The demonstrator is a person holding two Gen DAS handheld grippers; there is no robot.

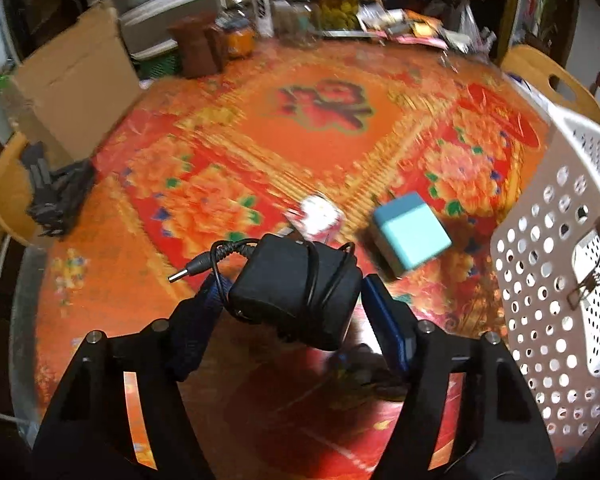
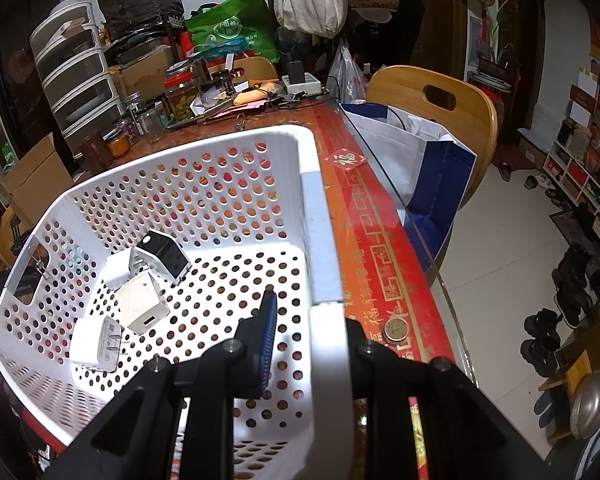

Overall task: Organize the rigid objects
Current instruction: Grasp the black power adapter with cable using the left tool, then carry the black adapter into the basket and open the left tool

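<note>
Left gripper [image 1: 296, 300] is clamped on a black power adapter [image 1: 296, 292], cord wrapped around the body and the barrel plug [image 1: 182, 274] poking out to the left. It's up off the tabletop [image 1: 260, 140], near the front edge, w/ motion blur all over the cloth.

Key relation imo: the white perforated basket [image 1: 556, 264] sits to the right of the jaws, at the tabletop's right edge, so the adapter has to travel right and over the near wall. Adapter's long axis runs roughly across the jaws, left-right.

Right gripper [image 2: 300, 344] straddles the basket's right rim [image 2: 324, 280], one finger [image 2: 266, 340] inside and the other outside; jaws apart, and I can't tell if they're really pinching the wall. So the left hand carries and the right looks like it's steadying.

Already in the basket: three white chargers [image 2: 140, 304] and a black-and-white one [image 2: 162, 256], bunched by the left wall.

Still on the cloth: teal box [image 1: 410, 236] and a red-white pack [image 1: 318, 218], both just beyond the adapter.

Readable text: 福 on the red sticker [image 2: 346, 159] by the right edge. Charger labels too small to read.
</note>
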